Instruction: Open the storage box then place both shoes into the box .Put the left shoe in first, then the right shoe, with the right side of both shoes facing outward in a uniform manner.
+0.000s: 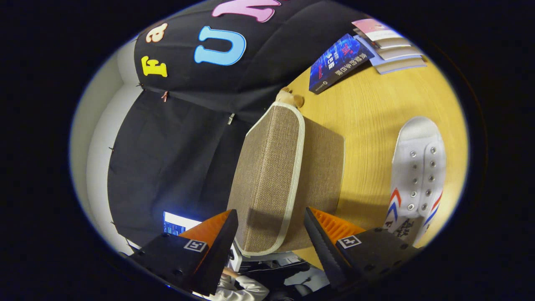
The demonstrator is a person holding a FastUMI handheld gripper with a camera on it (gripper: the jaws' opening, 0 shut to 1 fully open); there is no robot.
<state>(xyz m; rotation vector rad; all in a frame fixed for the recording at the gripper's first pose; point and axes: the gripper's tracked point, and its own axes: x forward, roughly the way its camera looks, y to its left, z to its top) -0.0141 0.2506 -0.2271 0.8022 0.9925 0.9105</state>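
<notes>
The storage box point(322, 167) is brown woven fabric with cream trim and stands on the wooden table point(368, 113). Its lid point(267, 175) lies on top, and I cannot tell whether it is lifted at all. My gripper point(271, 228) is rolled on its side and open, straddling the near corner of the lid. One finger is over the lid's top face and the other is beside the box wall, with a thin gap at the trim. A white canvas shoe point(418, 175) with red and blue stripes lies on the table beyond the finger by the box wall, its eyelets facing me.
A dark blue book point(338, 62) and a stack of pale books point(393, 50) lie at the far end of the table. A small plush toy point(288, 98) sits just behind the box. A person's sleeve point(244, 289) and a lit screen point(175, 223) show near the fingers.
</notes>
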